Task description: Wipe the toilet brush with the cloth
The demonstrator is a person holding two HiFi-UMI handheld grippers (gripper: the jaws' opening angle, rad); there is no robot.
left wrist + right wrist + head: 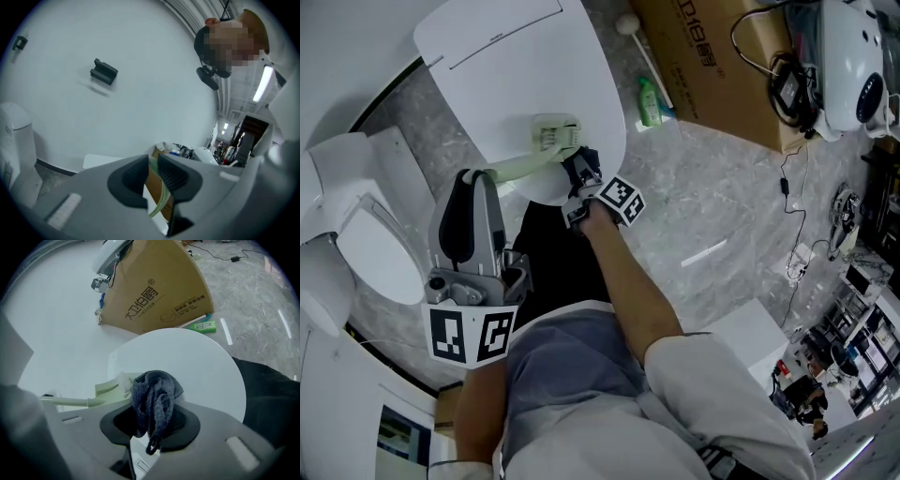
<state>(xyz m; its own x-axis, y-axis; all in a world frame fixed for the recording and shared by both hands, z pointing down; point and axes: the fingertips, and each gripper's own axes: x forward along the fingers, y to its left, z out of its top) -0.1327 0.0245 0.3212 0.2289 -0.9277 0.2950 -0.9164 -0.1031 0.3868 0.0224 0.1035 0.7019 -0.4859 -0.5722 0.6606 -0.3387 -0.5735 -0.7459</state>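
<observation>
Clamping left gripper (pixel 152 172): my jaws pinch the toilet brush (pixel 551 136) handle.
Squeezing right gripper (pixel 152 422): I hold the cloth (pixel 154 394) beside its head.

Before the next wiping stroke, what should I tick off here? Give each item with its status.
1. Left gripper shut on the toilet brush handle: ok, the thin pale handle sits between the jaws.
2. Right gripper shut on the cloth: ok.
3. Cloth sticks out past the jaws, bunched, ready to wipe with: ok.
4. Cloth in contact with the brush head: cannot tell; they sit side by side in the right gripper view.
5. Brush head over the white panel in the head view: ok.
</observation>
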